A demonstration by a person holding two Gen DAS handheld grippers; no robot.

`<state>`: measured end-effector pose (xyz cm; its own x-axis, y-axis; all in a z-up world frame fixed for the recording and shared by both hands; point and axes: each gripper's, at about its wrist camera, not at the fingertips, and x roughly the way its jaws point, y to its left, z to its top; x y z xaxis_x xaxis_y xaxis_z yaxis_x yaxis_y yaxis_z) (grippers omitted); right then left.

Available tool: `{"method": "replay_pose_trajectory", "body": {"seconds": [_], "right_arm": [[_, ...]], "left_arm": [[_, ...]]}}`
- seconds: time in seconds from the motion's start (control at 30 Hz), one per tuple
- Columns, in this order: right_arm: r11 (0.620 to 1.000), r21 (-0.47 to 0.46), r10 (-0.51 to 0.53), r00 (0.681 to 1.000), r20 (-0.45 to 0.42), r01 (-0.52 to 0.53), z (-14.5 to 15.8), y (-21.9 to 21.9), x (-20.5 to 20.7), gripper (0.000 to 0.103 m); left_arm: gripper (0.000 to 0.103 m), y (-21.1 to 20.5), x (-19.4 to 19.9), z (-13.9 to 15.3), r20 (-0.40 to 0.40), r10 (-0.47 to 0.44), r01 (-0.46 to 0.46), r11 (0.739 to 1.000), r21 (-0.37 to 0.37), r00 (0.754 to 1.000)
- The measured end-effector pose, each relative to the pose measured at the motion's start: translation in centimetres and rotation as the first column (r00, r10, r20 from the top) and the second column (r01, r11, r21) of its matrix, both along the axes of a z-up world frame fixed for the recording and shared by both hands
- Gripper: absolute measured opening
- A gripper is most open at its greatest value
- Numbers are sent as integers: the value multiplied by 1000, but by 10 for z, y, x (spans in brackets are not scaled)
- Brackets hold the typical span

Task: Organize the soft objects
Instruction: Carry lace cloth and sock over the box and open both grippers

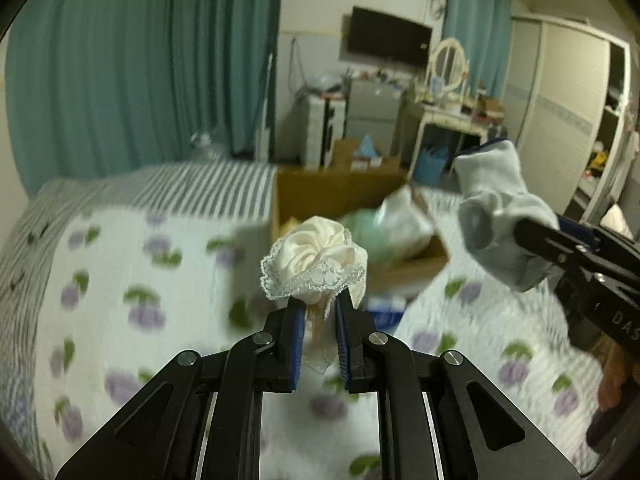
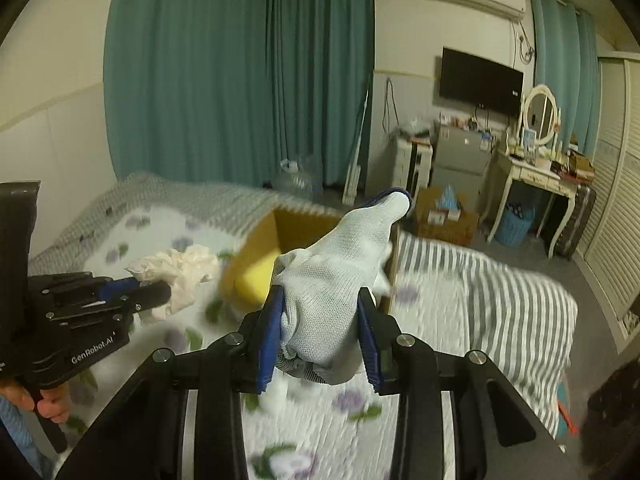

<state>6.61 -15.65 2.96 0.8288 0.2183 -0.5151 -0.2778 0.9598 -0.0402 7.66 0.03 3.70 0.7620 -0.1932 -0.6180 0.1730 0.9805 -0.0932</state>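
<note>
Your left gripper [image 1: 316, 312] is clamped on a cream cloth with a lace edge [image 1: 316, 264], bunched into a rosette that stands above the fingertips while a loose lace corner hangs down between the blue pads [image 1: 298, 336]. In the right wrist view that same cloth [image 2: 180, 268] shows as a crumpled white bundle sticking out past the left gripper [image 2: 160, 286], held above the bed.

Your right gripper [image 2: 320, 308] is closed on a white knit glove [image 2: 336, 276]; the body of the glove fills the space between the two fingers and its blue-trimmed cuff points up and away from you. From the left wrist view the glove [image 1: 496, 216] sits to the right of the cloth, apart from it, at about the same height.

Just beyond both items stands an open cardboard box [image 1: 412, 268] on the bed, with pale green and white soft things inside. The cloth is in front of the box's near wall; the glove overlaps the box [image 2: 256, 248] opening in the right wrist view. Under everything lies a white quilt with purple flowers [image 1: 120, 280], and a grey-striped sheet [image 2: 500, 292] beyond it. Both views are motion-blurred.
</note>
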Motion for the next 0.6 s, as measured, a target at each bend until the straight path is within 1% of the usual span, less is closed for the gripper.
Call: {"method": "replay_pose_trajectory", "body": {"seconds": [0.1,0.17,0.2,0.23,0.27,0.33,0.37,0.43,0.5,0.57,0.6], "right_arm": [[1000,14,14,1000,18,-14,13,-1,28,35],[1000,0,11,1000,29,-10,17,1,51,35],[1000,-12,5,999,32,-5,16,2,61,35],[1000,-23,-1,999,32,2,15,3,73,35],[1000,-29,-5,1000,28,6,12,4,84,35],[1000,-29,-9,1000,16,10,4,5,103,35],[1000,-23,-10,1000,5,10,-1,4,112,35],[1000,-9,-7,1000,-13,7,-11,4,127,35],[1000,-3,-2,1000,-29,2,-22,6,141,35],[1000,-5,2,999,-34,-2,-32,8,150,35],[1000,-4,2,999,-37,-2,-36,9,155,35]], "left_arm": [[14,-7,34,11,9,-11,11,1000,-8,1000],[14,-14,61,10,0,-18,18,1000,-4,1000],[14,-18,73,8,8,-18,18,1000,11,1000],[14,-22,88,4,17,-8,8,999,34,1000],[14,-25,98,0,14,-6,6,999,41,1000],[14,-30,119,-12,5,-14,14,999,36,1000],[14,-33,128,-19,9,-11,11,999,48,1000],[20,-38,139,-31,20,-4,3,996,86,1000],[20,-42,148,-42,9,-16,15,994,109,1000],[28,-43,154,-52,-13,-24,26,992,125,1000],[40,-42,156,-56,-19,-20,22,991,129,1000]]}}
